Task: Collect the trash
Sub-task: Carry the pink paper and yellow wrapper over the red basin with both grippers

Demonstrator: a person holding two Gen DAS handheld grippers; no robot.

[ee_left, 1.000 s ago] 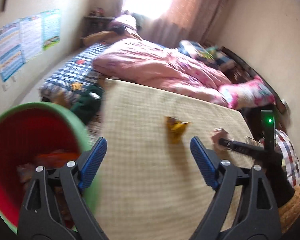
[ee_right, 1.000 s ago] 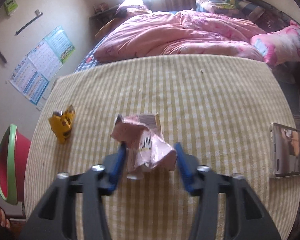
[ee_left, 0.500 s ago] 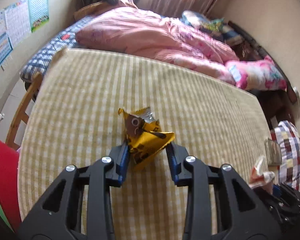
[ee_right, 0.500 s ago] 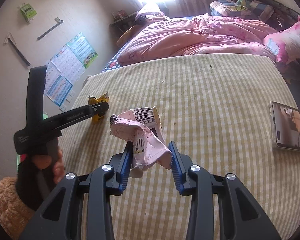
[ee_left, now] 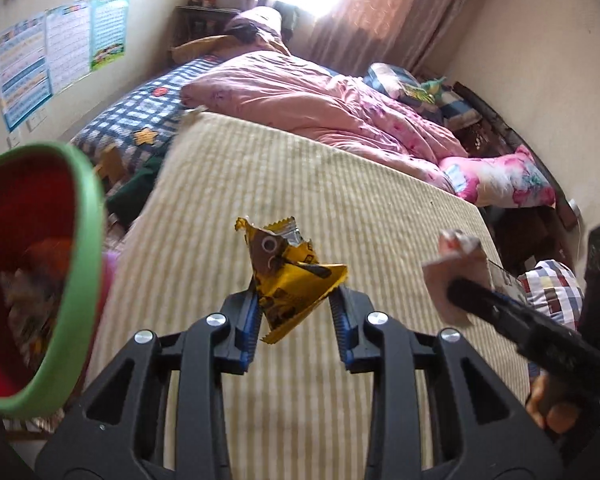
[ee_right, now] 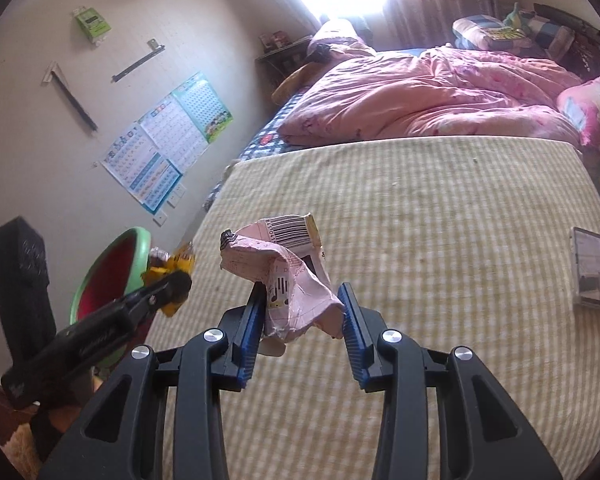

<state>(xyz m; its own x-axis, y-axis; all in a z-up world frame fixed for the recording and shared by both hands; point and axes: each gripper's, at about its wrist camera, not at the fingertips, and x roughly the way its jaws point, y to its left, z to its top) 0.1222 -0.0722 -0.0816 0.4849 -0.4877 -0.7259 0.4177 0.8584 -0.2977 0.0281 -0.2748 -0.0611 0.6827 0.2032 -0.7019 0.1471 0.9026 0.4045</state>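
Note:
My left gripper (ee_left: 296, 312) is shut on a crumpled yellow wrapper (ee_left: 290, 280), held above the checked tablecloth (ee_left: 340, 200). The red bin with a green rim (ee_left: 80, 248) gapes at the left, with trash inside it. My right gripper (ee_right: 303, 312) is shut on a crumpled pink wrapper (ee_right: 288, 272) with a barcode, also lifted off the table. In the right wrist view the left gripper (ee_right: 172, 284) with the yellow wrapper (ee_right: 176, 266) hangs beside the bin (ee_right: 136, 248). In the left wrist view the pink wrapper (ee_left: 456, 268) shows at the right.
A phone (ee_right: 596, 272) lies near the table's right edge. Behind the table stands a bed with a pink quilt (ee_left: 320, 100) and a pink pillow (ee_left: 500, 176). Posters (ee_right: 164, 148) hang on the left wall. A hand (ee_left: 552, 408) holds the right gripper.
My left gripper closed on the yellow wrapper on the table, lifted it and swung back toward the bin. The right gripper rose with the pink wrapper and turned left.

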